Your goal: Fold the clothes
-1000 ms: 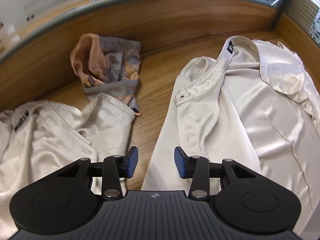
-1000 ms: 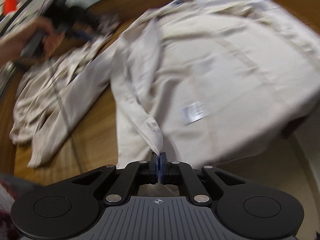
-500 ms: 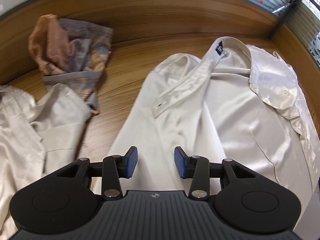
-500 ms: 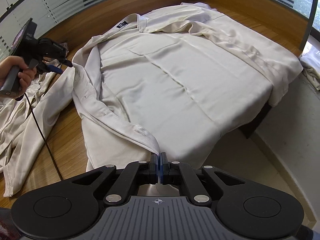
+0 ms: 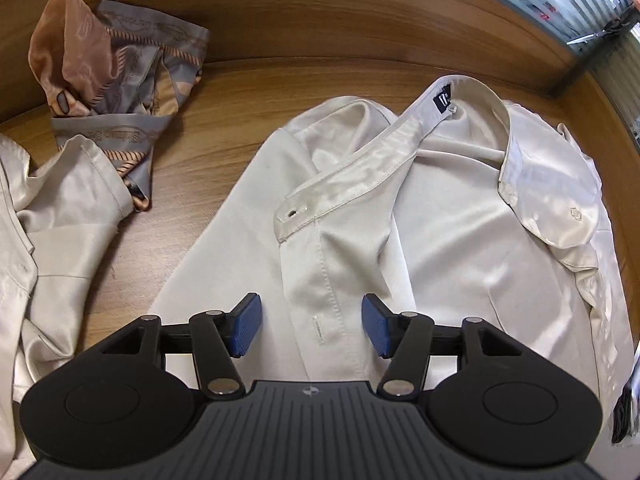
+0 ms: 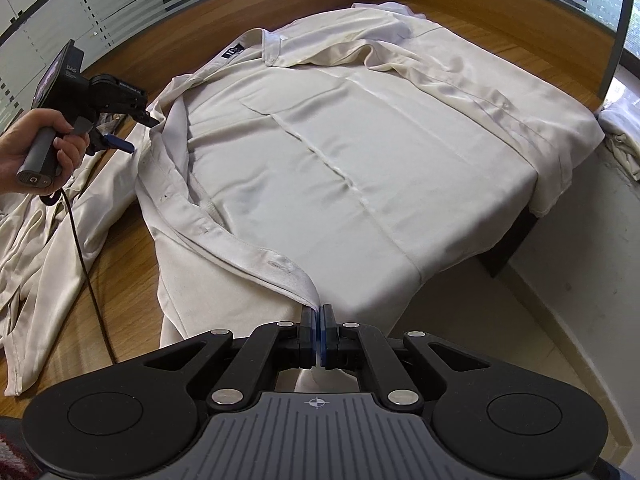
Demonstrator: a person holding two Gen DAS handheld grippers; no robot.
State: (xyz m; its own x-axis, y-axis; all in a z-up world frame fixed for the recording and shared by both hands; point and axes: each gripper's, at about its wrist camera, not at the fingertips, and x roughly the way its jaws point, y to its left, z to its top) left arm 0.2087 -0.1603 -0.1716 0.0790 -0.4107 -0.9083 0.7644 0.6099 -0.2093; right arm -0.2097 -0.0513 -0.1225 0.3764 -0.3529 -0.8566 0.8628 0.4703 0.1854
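The second shirt [image 5: 60,248] runs off the left edge, and the patterned scarf's [image 5: 120,64] lettering is unreadable

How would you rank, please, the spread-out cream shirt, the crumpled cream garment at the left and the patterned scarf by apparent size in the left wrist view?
1. Spread-out cream shirt, clearly the largest.
2. Crumpled cream garment, though the frame edge cuts it off.
3. Patterned scarf, the smallest, but it lies farther from the camera.
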